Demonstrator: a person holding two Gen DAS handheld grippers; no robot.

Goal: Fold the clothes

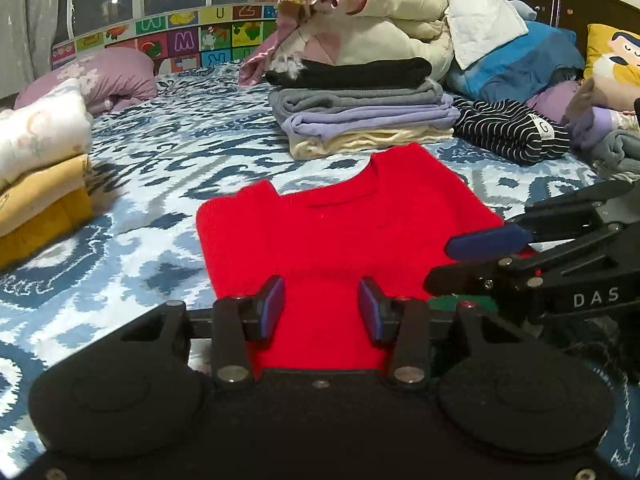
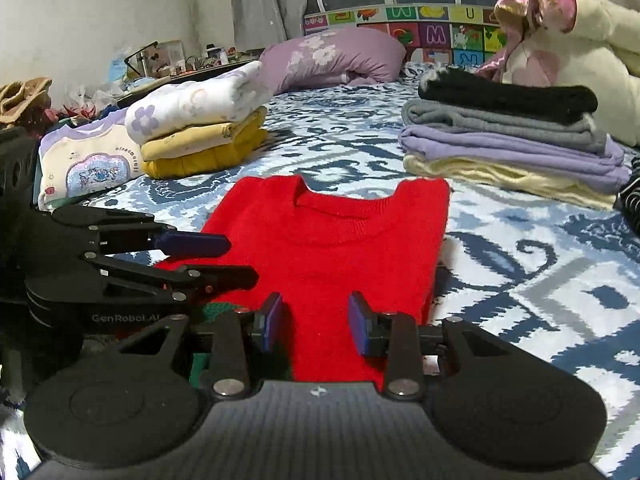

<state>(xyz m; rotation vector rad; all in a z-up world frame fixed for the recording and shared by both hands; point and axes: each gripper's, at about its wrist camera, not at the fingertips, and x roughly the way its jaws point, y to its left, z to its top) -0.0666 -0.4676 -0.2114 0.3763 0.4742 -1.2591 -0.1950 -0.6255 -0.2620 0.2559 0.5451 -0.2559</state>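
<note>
A red knit sweater (image 1: 336, 236) lies flat on the patterned bedspread (image 1: 160, 168), folded narrow with its collar at the far end. It also shows in the right wrist view (image 2: 340, 240). My left gripper (image 1: 322, 312) is open over the sweater's near hem, holding nothing. It appears from the side in the right wrist view (image 2: 236, 260). My right gripper (image 2: 316, 322) is open over the near hem too, empty. In the left wrist view it comes in from the right (image 1: 480, 256), at the sweater's right edge.
A stack of folded clothes (image 1: 360, 116) in black, grey, lilac and cream sits beyond the sweater. Folded white and yellow garments (image 2: 200, 128) lie at the left. A striped garment (image 1: 516, 132), bedding pile (image 1: 400, 20) and purple pillow (image 2: 332, 56) lie farther back.
</note>
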